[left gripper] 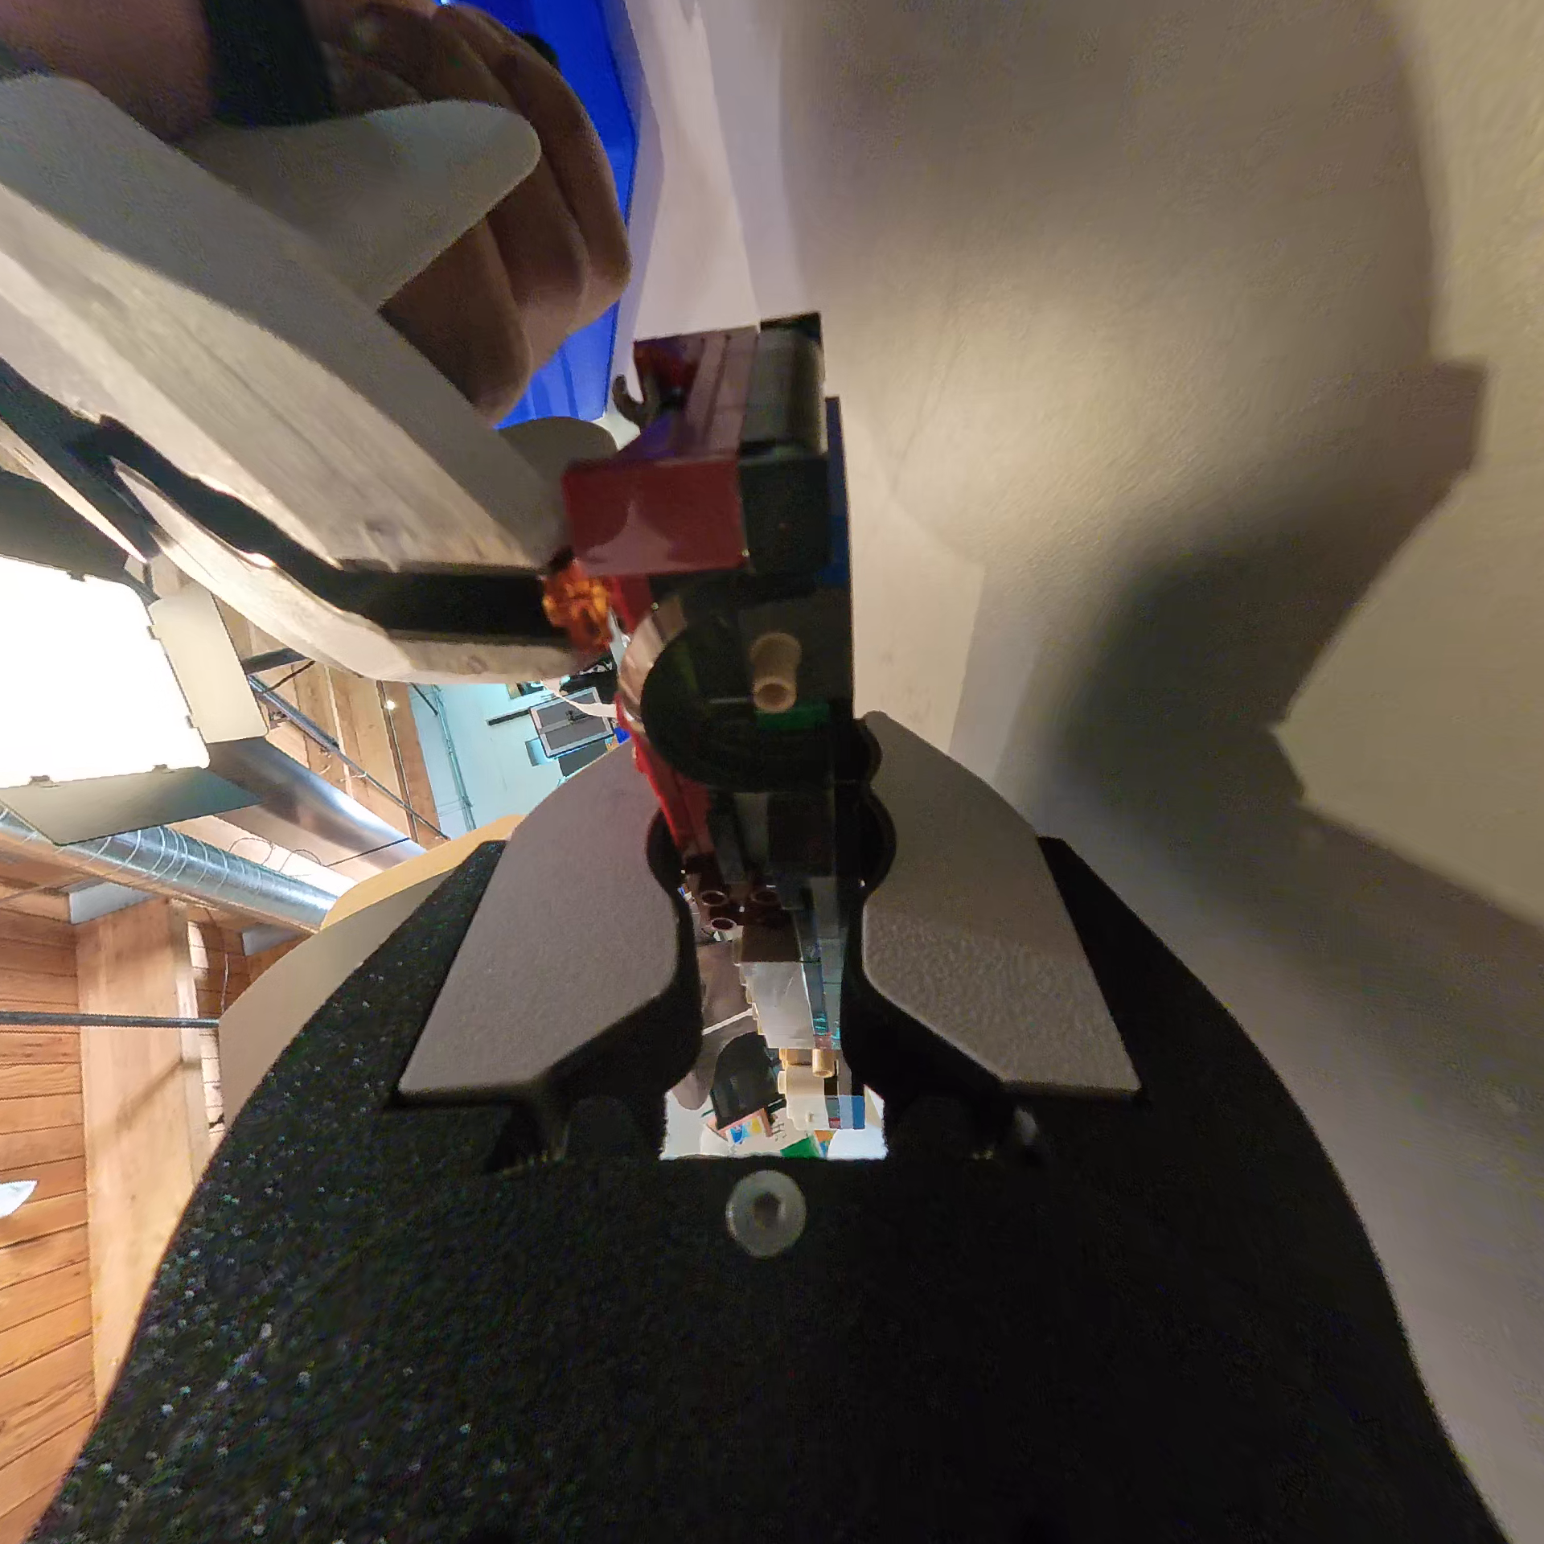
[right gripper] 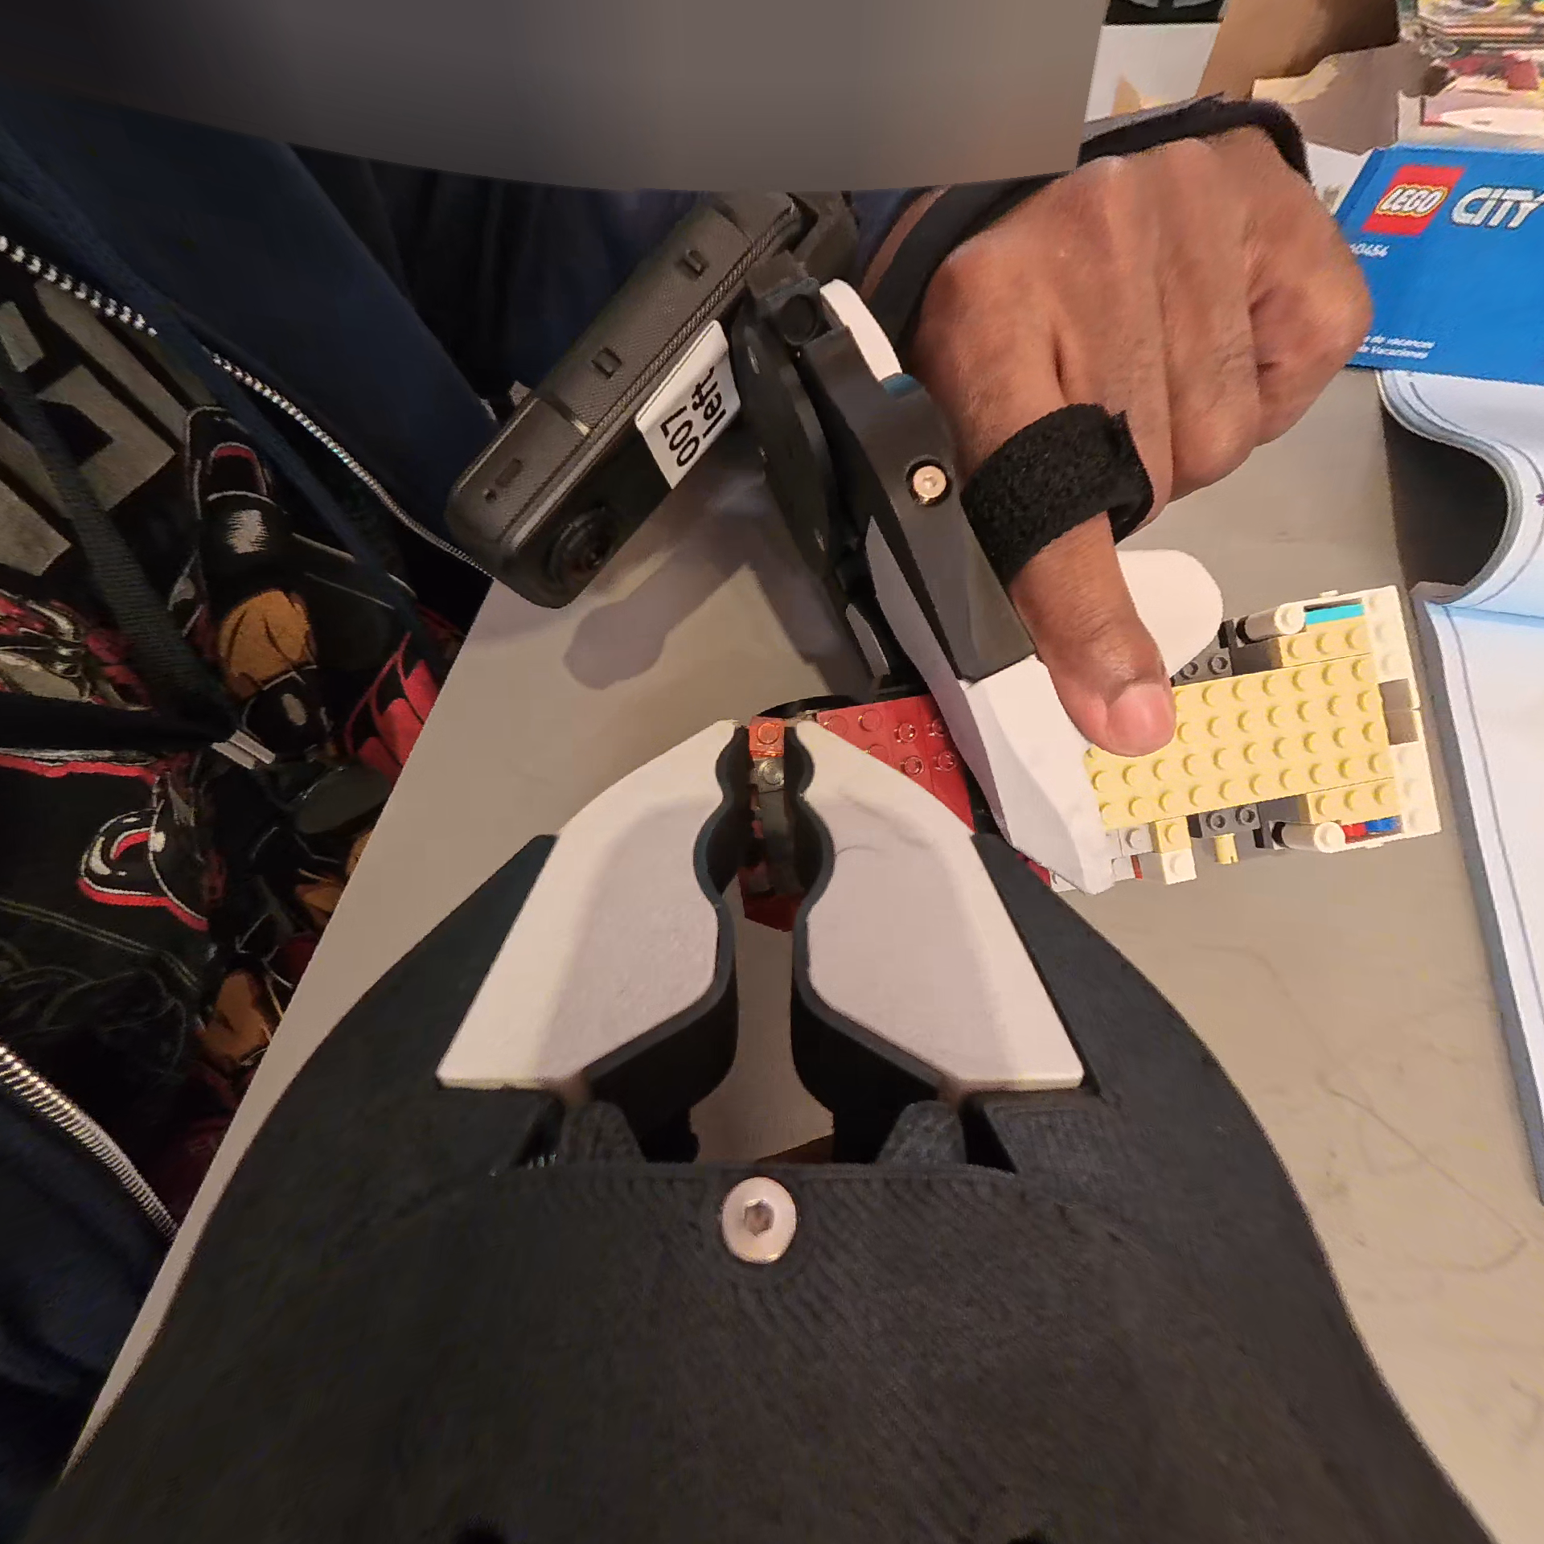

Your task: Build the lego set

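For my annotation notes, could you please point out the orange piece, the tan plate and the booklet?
Orange piece [right gripper: 769,737]: right wrist view, its studded top between the right jaws' tips.
Tan plate [right gripper: 1253,735]: right wrist view, middle of its studded face.
Booklet [right gripper: 1454,242]: right wrist view, its blue cover.

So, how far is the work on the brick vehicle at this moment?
Much looks built: the brick model has its tan roof and red front section. In hand: the left gripper clamps the model, and the right gripper pinches a small orange piece at the red end. The piece's seating cannot be judged.
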Demonstrator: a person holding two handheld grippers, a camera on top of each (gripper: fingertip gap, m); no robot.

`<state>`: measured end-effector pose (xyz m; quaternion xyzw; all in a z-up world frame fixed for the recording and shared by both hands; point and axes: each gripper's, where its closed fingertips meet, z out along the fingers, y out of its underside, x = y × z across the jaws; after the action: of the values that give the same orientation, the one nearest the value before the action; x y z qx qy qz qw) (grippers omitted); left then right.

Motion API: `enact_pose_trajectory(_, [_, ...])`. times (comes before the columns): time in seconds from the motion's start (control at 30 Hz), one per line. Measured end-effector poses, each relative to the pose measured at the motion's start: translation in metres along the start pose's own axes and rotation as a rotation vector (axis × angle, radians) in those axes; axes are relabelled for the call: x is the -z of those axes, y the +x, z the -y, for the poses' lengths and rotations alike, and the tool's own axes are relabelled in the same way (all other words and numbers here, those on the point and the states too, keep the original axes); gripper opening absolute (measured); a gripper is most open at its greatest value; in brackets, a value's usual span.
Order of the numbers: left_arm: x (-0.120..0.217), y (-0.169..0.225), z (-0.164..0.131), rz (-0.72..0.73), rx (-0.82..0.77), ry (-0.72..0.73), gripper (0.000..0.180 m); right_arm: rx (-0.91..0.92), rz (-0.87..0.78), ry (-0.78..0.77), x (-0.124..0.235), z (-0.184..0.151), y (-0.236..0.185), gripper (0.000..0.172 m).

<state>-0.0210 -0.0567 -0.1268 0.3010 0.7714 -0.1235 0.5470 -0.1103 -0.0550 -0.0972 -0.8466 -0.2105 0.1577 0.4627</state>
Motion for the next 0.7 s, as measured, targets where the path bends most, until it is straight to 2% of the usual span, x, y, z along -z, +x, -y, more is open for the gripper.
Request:
enact_pose_trajectory(0.47, [0.002,-0.001,0.003,-0.009,-0.009,0.006,0.036,-0.028,0.043,0.023,0.001,0.000,-0.004,0.015])
enact_pose_trajectory(0.6, [0.003,-0.003,-0.001,-0.006,0.014,-0.016,0.036,0.006,-0.014,0.077,0.006,0.010,-0.001,0.023])
enact_pose_trajectory(0.7, [0.001,-0.007,-0.018,0.016,0.047,-0.115,0.036,0.111,-0.179,0.118,0.014,0.019,0.007,0.027])
